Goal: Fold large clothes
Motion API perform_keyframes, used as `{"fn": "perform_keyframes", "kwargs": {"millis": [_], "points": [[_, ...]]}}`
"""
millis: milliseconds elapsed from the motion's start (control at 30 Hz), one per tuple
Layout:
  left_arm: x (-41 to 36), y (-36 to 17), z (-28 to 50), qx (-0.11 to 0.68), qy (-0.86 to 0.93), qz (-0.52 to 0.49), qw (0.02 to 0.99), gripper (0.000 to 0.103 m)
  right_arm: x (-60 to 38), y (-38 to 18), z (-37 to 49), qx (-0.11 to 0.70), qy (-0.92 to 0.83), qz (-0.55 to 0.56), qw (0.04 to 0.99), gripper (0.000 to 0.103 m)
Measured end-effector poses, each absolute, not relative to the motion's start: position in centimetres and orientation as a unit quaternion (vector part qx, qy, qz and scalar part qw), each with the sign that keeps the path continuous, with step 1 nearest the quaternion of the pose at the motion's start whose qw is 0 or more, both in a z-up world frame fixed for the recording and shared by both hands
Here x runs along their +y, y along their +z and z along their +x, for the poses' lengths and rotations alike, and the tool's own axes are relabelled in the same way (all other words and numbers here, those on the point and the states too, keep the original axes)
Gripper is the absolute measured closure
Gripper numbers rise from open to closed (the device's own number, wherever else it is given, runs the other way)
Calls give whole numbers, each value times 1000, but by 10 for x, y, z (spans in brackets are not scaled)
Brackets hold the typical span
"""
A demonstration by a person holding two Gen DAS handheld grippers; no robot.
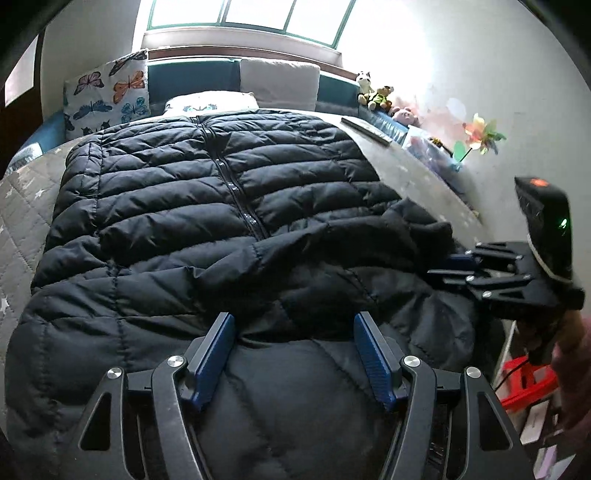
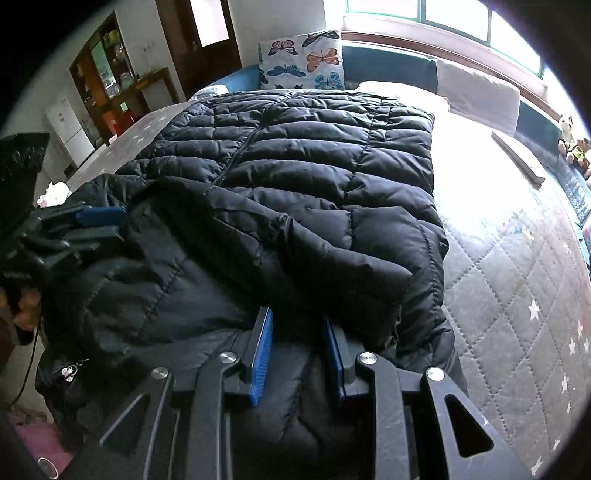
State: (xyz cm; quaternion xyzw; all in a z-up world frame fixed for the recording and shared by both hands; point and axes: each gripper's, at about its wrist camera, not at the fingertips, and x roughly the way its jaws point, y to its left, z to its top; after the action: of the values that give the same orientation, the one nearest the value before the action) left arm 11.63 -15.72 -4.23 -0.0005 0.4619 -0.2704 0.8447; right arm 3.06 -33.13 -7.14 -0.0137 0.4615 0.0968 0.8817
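Jaws of the left gripper (image 1: 294,356) are standing wide apart at 6 o'clock, hovering over the near end of the jacket (image 1: 207,206) and holding nothing. Jaws of the right gripper (image 2: 298,356) are sitting partly apart, with dark fabric lying between the blue pads; I cannot tell whether they are pinching it. The jacket is lying spread on the bed (image 2: 517,280), zipper running toward 12 o'clock. A butterfly pillow (image 1: 107,92) is leaning at 11 o'clock, beneath the window (image 1: 251,14).
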Motion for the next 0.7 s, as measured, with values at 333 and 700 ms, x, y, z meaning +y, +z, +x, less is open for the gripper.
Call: {"fn": "perform_keyframes", "kwargs": {"millis": [333,700], "points": [[-165,-54,112,450,-265,31,852,34,-325,-63,28,457,85,-30,885,72],[-161,-54,112,446,-267,31,854,34,-255,-22,55,416,152,-57,895,72]]}}
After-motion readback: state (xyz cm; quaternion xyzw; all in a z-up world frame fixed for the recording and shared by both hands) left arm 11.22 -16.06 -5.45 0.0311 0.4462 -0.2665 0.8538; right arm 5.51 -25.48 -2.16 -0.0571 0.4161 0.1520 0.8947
